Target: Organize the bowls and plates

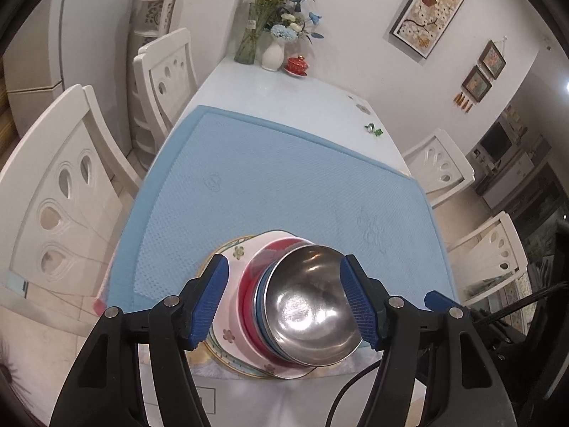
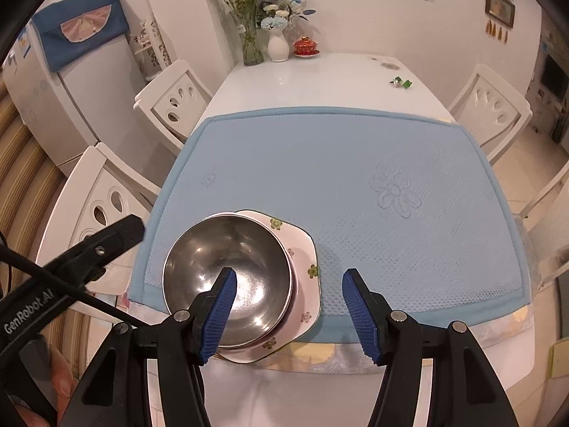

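A steel bowl (image 1: 313,306) tops a stack of a blue bowl (image 1: 262,295) and a red bowl (image 1: 249,291) on flowered plates (image 1: 234,274) at the near edge of the blue mat (image 1: 284,178). My left gripper (image 1: 286,302) is open, its fingers either side of the stack above it, holding nothing. In the right wrist view the steel bowl (image 2: 227,277) sits on the flowered plate (image 2: 302,249). My right gripper (image 2: 290,315) is open and empty, just right of the stack. The left gripper's black body (image 2: 106,245) shows at the left.
The white table (image 2: 320,82) carries a glass vase (image 2: 252,42), a white vase (image 2: 277,48), a red lidded cup (image 2: 305,47) and a small green item (image 2: 402,82) at the far end. White chairs (image 1: 71,192) stand on both sides. A fridge (image 2: 71,82) stands at the left.
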A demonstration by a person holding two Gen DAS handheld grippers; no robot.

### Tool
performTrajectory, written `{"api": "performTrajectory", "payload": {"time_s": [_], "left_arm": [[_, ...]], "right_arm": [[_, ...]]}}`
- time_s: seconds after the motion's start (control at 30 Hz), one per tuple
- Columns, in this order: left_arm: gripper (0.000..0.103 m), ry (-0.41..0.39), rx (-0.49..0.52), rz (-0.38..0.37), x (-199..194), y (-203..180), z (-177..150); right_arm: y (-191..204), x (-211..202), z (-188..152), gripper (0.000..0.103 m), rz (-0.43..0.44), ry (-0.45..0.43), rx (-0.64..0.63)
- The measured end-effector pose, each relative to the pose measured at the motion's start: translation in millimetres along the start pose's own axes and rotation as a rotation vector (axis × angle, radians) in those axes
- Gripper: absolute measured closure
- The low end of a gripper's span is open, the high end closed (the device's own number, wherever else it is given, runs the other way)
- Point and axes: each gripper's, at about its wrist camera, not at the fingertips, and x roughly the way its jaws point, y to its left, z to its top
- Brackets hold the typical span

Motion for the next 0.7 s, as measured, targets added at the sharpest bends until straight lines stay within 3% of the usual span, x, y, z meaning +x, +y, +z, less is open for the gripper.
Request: {"api": "performTrajectory", "payload": {"time_s": [0.43,0.57,0.7], "left_arm": [[0.04,-0.004,0.082,0.049,4.1,-12.1,-4.3],[0.04,-0.019,0.115,0.062,3.0,-17.7,-4.0],[0.04,-0.045,0.13,0.083,0.3,-20.1,-2.8]], "right_arm": [[1.6,4.6,-0.9,0.043,-0.008,0.012,0.007],[7.3,-3.9,-0.4,0.043,-0.045,-0.044,-0.012],[10.1,-6.8,2.4,0.031,-0.087,-0.068,-0.031]]}}
